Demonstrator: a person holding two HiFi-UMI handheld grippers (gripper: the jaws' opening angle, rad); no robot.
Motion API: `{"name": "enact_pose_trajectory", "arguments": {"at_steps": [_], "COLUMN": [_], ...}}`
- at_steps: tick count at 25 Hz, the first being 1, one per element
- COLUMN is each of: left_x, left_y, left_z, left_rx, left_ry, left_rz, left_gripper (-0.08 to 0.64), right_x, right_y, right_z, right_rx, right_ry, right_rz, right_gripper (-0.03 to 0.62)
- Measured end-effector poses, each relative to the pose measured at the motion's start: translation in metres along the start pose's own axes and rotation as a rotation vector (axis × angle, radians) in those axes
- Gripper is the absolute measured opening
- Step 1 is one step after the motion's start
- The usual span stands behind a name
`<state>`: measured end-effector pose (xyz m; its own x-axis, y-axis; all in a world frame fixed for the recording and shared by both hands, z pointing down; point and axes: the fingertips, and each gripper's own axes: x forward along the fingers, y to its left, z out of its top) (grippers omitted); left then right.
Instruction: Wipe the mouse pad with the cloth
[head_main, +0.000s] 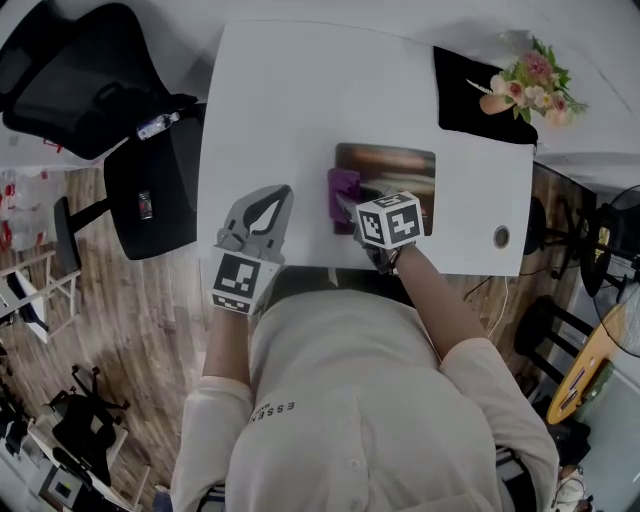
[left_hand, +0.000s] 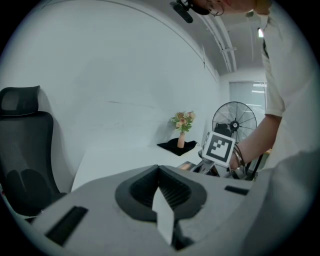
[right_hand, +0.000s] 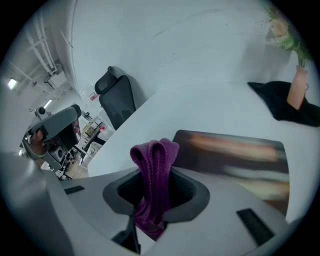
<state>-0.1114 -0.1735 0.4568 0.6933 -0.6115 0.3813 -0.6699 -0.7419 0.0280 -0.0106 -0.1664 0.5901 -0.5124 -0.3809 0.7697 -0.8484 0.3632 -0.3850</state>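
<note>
A dark mouse pad with a printed picture lies on the white table, and it also fills the right of the right gripper view as the mouse pad. My right gripper is shut on a folded purple cloth at the pad's left edge. The cloth stands up between the jaws, pinched tight. My left gripper hovers over the table's front left, to the left of the pad, shut with nothing in it. Its jaws meet in the left gripper view.
A vase of flowers stands on a black cloth at the table's back right. A black office chair sits left of the table. A round cable hole is near the front right edge. A fan stands beyond.
</note>
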Motion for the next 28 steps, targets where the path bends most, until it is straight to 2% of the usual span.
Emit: {"name": "enact_pose_trajectory", "arguments": {"at_steps": [10, 15, 28], "left_x": [0.013, 0.028, 0.079], "left_y": [-0.015, -0.035, -0.091], "left_z": [0.012, 0.018, 0.045], "left_rx": [0.007, -0.038, 0.002], "left_ry": [-0.003, -0.019, -0.02], "left_rz": [-0.01, -0.017, -0.024], "left_gripper": [0.002, 0.0, 0.0], "right_x": [-0.014, -0.028, -0.076], "right_y": [-0.025, -0.048, -0.124], "right_z": [-0.008, -0.016, -0.035], "right_rx": [-0.015, -0.029, -0.002], "right_ry": [-0.001, 0.005, -0.009], "right_rz": [-0.023, -0.027, -0.042], "right_gripper": [0.12, 0.12, 0.123]}}
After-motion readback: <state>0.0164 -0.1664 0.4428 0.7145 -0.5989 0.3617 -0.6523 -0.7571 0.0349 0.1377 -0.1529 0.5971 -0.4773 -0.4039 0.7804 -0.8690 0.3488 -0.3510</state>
